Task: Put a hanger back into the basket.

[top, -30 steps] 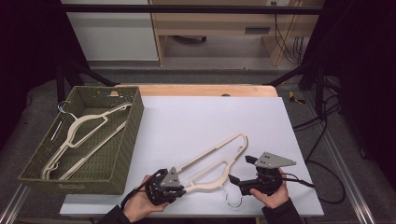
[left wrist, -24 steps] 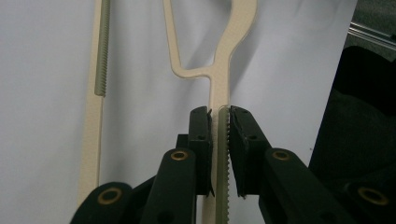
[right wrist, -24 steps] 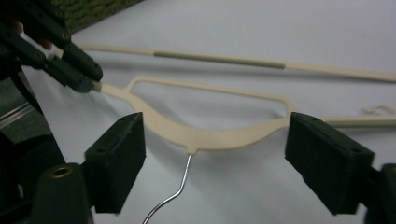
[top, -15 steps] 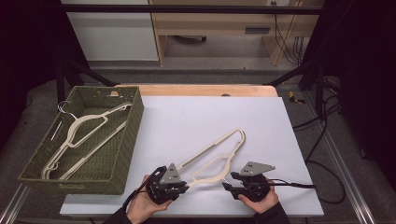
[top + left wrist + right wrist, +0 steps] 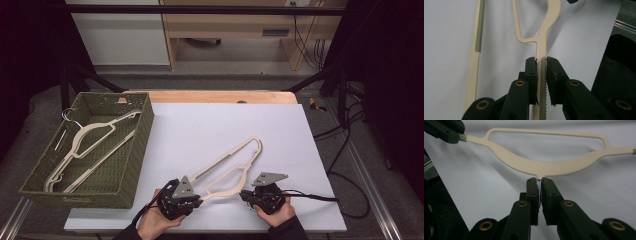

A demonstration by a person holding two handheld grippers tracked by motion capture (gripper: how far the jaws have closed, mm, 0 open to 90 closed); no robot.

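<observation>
High view: a cream hanger [image 5: 231,169] is held over the white bench [image 5: 210,125] between two grippers. One shoulder end is pinched by the jaws of the left gripper [image 5: 192,199], the ribbed strip being clamped between them. The thin metal hook stem at the hanger's neck is gripped by the nearly closed jaws of the right gripper [image 5: 245,194]. Well left of both, a green basket [image 5: 127,172] with more hangers is seen.
</observation>
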